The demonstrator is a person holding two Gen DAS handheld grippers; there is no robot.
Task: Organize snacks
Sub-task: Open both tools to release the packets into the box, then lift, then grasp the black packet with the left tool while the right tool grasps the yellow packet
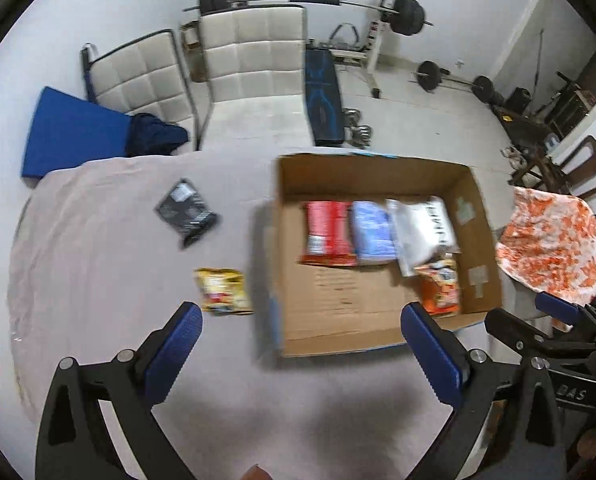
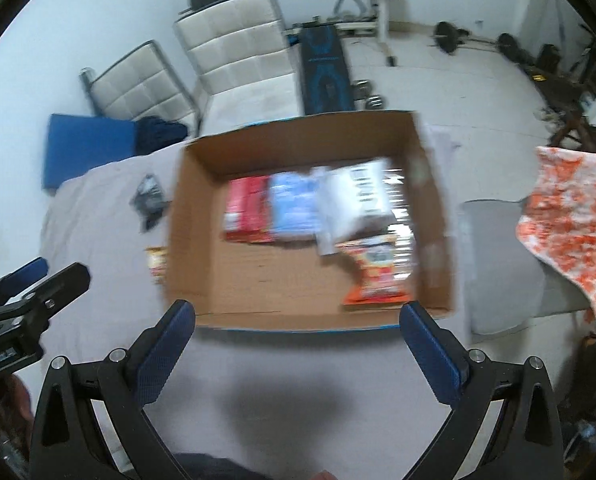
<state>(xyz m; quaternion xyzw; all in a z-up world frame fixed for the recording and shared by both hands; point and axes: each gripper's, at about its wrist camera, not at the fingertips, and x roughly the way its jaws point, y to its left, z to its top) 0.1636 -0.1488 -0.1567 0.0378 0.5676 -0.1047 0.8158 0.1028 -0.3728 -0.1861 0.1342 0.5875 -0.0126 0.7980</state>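
Note:
An open cardboard box (image 1: 482,236) (image 2: 194,200) stands on the grey-covered table (image 1: 98,240) (image 2: 298,364). Inside it lie a red packet (image 1: 328,232) (image 2: 246,210), a light blue packet (image 1: 372,230) (image 2: 294,204), a white packet (image 1: 424,226) (image 2: 354,204) and an orange packet (image 1: 440,286) (image 2: 378,276). Left of the box, on the cloth, are a yellow packet (image 1: 223,291) (image 2: 157,263) and a black packet (image 1: 187,212) (image 2: 149,200). My left gripper (image 1: 300,320) hangs open above the table, nothing between its fingers. My right gripper (image 2: 298,320) is open and empty at the box's near wall.
Two white padded chairs (image 1: 254,56) (image 2: 238,48) stand behind the table, with a blue mat (image 1: 72,132) to the left. A weight bench and barbell (image 1: 322,92) fill the floor beyond. An orange-patterned cloth (image 1: 550,244) (image 2: 570,216) drapes a chair on the right.

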